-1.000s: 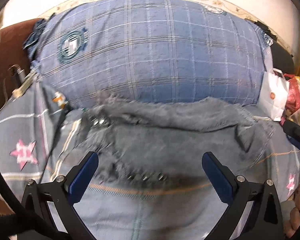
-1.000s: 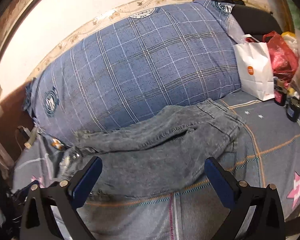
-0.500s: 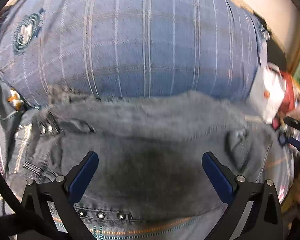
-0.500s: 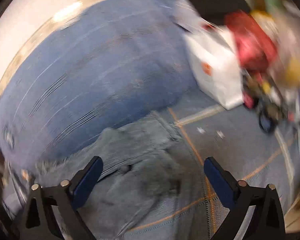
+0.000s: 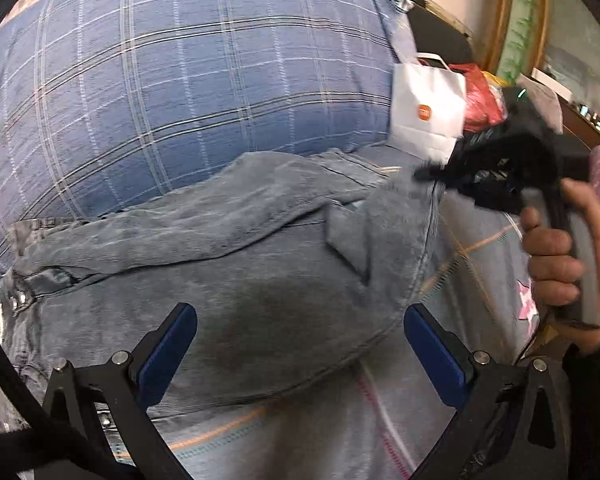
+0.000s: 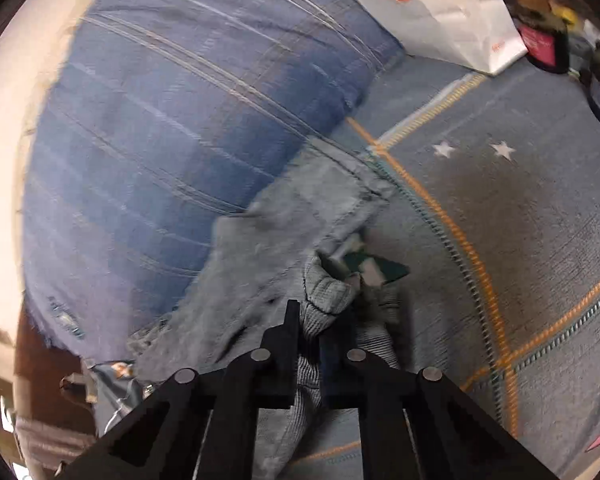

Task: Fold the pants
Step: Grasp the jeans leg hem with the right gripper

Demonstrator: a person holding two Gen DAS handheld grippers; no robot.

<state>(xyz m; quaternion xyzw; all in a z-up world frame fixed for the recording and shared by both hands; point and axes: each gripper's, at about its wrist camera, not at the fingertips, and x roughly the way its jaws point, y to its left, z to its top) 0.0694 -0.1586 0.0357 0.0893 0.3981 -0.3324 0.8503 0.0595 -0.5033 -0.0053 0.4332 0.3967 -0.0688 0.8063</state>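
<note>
The bed cover [image 6: 520,216] lies bare to the right of the pants [image 5: 228,280], room for a gripper to pass. At the bed's back edge the big blue plaid cushion [image 5: 180,92] blocks the way, touching the pants. At the back right corner a white paper bag [image 6: 452,12] and dark jars [image 6: 540,44] stand crowded together.

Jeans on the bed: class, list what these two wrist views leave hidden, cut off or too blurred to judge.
1. Left wrist view: the jeans run out of frame at the left edge, so the leg ends are cut off.
2. Left wrist view: the right tool is motion-blurred, so its grip is unclear.
3. Right wrist view: the right tool's fingers cover the pinched denim fold.
4. Right wrist view: the green label is too blurred to read.
</note>
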